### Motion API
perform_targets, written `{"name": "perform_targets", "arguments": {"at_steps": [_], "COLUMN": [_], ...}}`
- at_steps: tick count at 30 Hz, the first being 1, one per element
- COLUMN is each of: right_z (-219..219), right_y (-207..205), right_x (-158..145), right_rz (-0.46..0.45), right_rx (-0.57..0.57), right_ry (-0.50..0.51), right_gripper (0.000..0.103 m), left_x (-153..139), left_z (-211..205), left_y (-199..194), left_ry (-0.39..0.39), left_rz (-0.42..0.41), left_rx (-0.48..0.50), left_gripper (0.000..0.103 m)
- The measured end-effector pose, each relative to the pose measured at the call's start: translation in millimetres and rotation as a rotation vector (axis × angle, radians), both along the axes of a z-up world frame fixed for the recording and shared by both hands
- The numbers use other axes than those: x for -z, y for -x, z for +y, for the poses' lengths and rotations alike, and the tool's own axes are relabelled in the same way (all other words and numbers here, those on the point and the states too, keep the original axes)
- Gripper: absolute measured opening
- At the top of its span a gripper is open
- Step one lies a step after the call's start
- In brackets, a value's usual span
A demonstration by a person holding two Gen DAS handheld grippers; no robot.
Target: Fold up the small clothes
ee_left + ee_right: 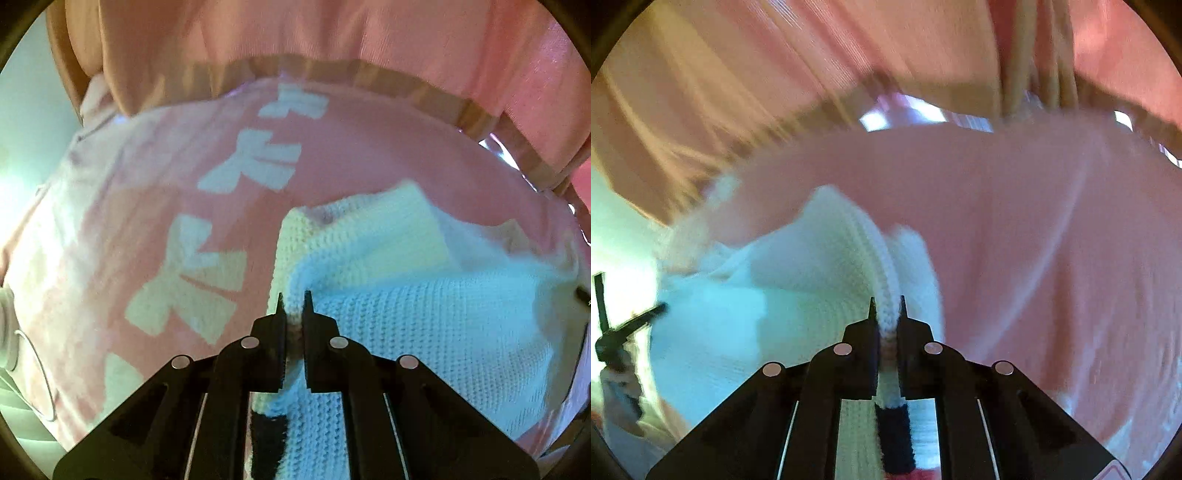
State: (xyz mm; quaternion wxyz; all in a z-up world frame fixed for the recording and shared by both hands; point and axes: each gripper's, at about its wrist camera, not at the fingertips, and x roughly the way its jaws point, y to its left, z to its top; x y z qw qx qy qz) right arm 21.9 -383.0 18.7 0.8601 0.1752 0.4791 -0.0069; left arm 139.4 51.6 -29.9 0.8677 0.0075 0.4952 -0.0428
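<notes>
A small white knitted garment point(424, 310) with a dark band at its edge hangs over a pink cloth surface point(351, 155). My left gripper point(293, 301) is shut on a folded edge of the knit. My right gripper point(886, 308) is shut on another ribbed edge of the same white knit point(798, 280), which stretches away to the left. The left gripper point(631, 325) shows at the far left of the right wrist view. Both views are blurred.
The pink cloth point(1034, 229) carries large white letter shapes point(255, 166). A wooden edge point(424, 92) borders it at the back, with pink curtain-like fabric point(332, 29) behind. A white cable point(33, 369) lies at the left.
</notes>
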Motion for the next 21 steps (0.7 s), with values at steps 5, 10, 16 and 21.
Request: {"name": "perform_targets", "arguments": {"at_steps": [5,10,16,21], "right_z": [-0.4,17.7,34.2,35.2], "right_y": [-15.3,-13.9,-47.2,-60.3], "right_x": [31.5,-11.6,5.8,42.9], "right_rz": [0.147,-0.02,0.007,0.158], "right_rx": [0.03,0.001,-0.031,-0.033], "right_ry": [0.047,0.127,0.073,0.208], "right_gripper": [0.011,0.048,0.0,0.0], "left_x": [0.7,-41.1,-21.5,18.6], "left_z": [-6.8,-16.9,-41.0,-42.9], "left_y": [-7.9,-3.9,-34.7,-55.1], "left_ry": [-0.037,0.024,0.026,-0.079], "left_rz": [0.013,-0.126,-0.087,0.029], "left_rx": [-0.005,0.019,0.035,-0.036], "left_gripper": [0.01,0.052,0.048,0.045]}}
